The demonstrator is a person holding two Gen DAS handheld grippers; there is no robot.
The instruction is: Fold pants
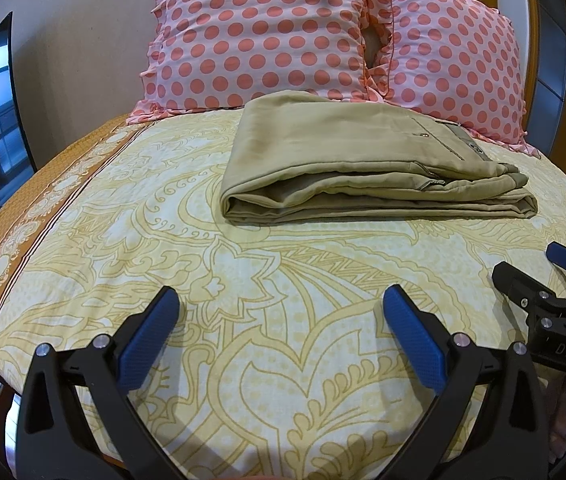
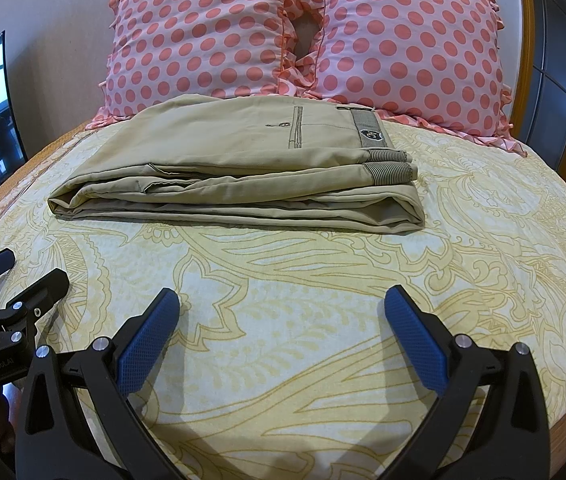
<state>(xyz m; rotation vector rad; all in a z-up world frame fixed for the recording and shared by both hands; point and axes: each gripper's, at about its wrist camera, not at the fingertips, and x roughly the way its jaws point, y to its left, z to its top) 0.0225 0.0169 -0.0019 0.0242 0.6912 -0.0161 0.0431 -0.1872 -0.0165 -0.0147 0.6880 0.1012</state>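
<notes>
Left hand-held gripper (image 1: pixel 279 304): jaws spread wide, nothing between them, held low over the near part of the bed, well apart from the garment.

Right hand-held gripper (image 2: pixel 281 304): likewise spread and empty, just beside the left; both sit back, probably because no fold remains to make.

Bedsheet (image 2: pixel 323 280): yellow scrollwork, flat, serving as the folding surface.

Pants (image 2: pixel 243 172): khaki, folded into a compact layered stack, waistband and pocket on top, lying toward the head of the bed.

Pillows (image 2: pixel 219 32): two, pink with coral dots, propped upright just behind the pants.
</notes>
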